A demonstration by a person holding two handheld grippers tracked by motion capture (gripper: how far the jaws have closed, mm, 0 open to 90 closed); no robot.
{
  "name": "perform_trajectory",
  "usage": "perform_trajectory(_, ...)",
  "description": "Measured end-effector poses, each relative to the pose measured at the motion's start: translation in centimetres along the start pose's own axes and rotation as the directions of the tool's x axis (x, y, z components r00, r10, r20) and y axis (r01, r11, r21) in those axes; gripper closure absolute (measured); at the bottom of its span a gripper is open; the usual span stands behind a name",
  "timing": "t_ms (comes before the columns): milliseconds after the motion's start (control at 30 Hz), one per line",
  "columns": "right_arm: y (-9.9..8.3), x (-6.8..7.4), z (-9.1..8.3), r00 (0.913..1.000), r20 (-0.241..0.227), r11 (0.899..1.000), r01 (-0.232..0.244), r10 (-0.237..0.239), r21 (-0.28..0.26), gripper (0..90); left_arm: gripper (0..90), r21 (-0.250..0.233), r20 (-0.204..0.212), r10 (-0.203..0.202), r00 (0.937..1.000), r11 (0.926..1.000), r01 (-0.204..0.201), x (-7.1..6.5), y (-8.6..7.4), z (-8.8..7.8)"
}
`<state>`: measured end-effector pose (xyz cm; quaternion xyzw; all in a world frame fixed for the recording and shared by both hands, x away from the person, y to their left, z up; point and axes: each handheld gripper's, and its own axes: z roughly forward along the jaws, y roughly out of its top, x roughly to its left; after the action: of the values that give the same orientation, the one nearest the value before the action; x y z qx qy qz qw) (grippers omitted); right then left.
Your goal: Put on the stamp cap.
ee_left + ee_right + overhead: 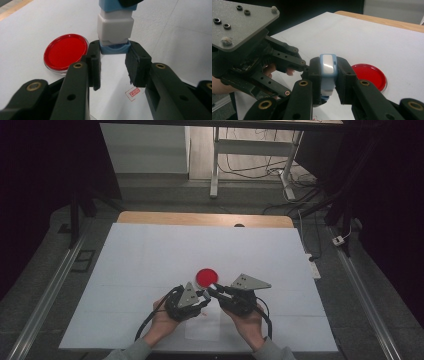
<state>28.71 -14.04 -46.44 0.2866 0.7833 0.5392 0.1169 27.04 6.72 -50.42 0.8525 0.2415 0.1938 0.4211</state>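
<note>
Two grippers' fingers, left [113, 62] and right [329, 80], clenched on one stamp [327, 72], one red ink pad [206, 277]

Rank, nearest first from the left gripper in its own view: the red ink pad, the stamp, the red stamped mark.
1. stamp: between the left gripper's pads, at their tips.
2. red stamped mark: on the paper under the right pad.
3. red ink pad: outside, left.

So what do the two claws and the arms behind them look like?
Both the left claw and the right claw are black, with brass-coloured pivot pins and flat black pads. Each carries a grey three-cornered plate and trails a black cable. The person wears grey sleeves.
</note>
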Motion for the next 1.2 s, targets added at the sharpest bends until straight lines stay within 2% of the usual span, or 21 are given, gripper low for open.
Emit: perform_trajectory(1200,-0.43,0.34,0.33,0.9979,0.05,0.999,-0.039,0.04,-0.02,75.6,65.6,0.008,-0.055,0.014,0.9984,0.9999,-0.013,-0.46,-0.1,0.36)
